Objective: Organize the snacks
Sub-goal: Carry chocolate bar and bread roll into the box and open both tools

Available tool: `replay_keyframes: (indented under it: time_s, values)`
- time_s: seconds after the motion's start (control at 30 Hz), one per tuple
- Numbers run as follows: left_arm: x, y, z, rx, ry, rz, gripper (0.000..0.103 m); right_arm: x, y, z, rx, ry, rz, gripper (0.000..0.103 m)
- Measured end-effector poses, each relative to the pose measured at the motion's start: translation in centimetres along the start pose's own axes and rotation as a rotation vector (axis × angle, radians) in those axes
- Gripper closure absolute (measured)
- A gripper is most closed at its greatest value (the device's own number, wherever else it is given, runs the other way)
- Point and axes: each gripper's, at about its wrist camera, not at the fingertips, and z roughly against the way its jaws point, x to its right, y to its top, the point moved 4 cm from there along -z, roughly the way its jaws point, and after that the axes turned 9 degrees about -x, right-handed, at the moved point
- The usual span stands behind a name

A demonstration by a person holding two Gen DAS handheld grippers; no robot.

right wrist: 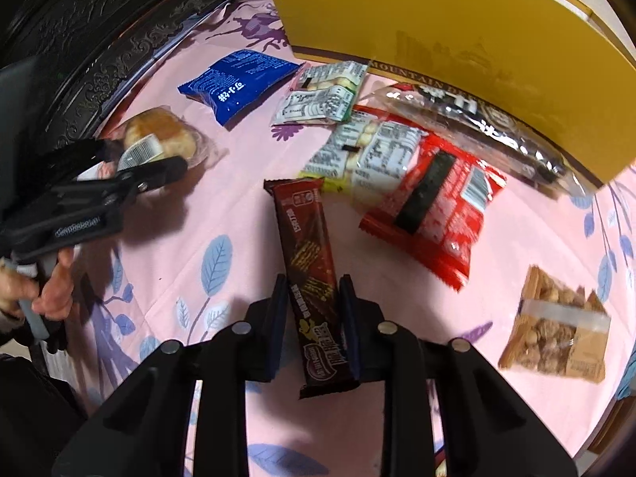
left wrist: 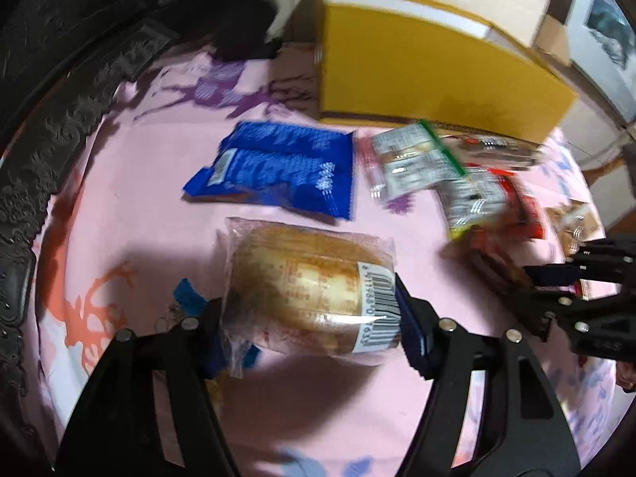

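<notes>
A bread bun in a clear packet lies on the pink floral cloth. My left gripper has its jaws on either side of it, pads against the wrapper near the barcode. From the right wrist view the same bun sits at far left under the left gripper. My right gripper is shut on a long brown chocolate wafer bar, which sticks out ahead of the fingers. In the left wrist view the right gripper shows at the right edge.
A yellow box stands at the back. In front of it lie a blue packet, two white packets, a red packet and a dark long packet. A nut packet lies at right. Dark carved furniture borders the left.
</notes>
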Motion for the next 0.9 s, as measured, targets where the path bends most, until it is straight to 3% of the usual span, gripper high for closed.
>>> replay_keyframes:
  time_s: [0.3,0.57,0.67,0.77,0.9]
  values:
    - [3.4,5.6,5.6,0.168,-0.052,-0.058,0.035,1.1,-0.2,5.8,0.117,0.021,-0.080,0.078]
    - [6.8,16.0,7.0,0.280,-0.037,-0.115,0.034,4.0,3.2,13.5,0.311,0.045,-0.172,0.078]
    - [7.9,20.8,6.5,0.287,-0.041,-0.107,0.034,6.2,6.6,16.2,0.395,0.018,-0.197,0.078]
    - [8.5,24.9,4.9,0.242,-0.035,-0.098,0.033,9.0,10.7,18.4,0.467,-0.031,-0.233,0.078]
    - [8.8,27.6,3.1,0.174,0.017,-0.079,0.015,12.0,15.0,17.4,0.403,-0.115,-0.260,0.072]
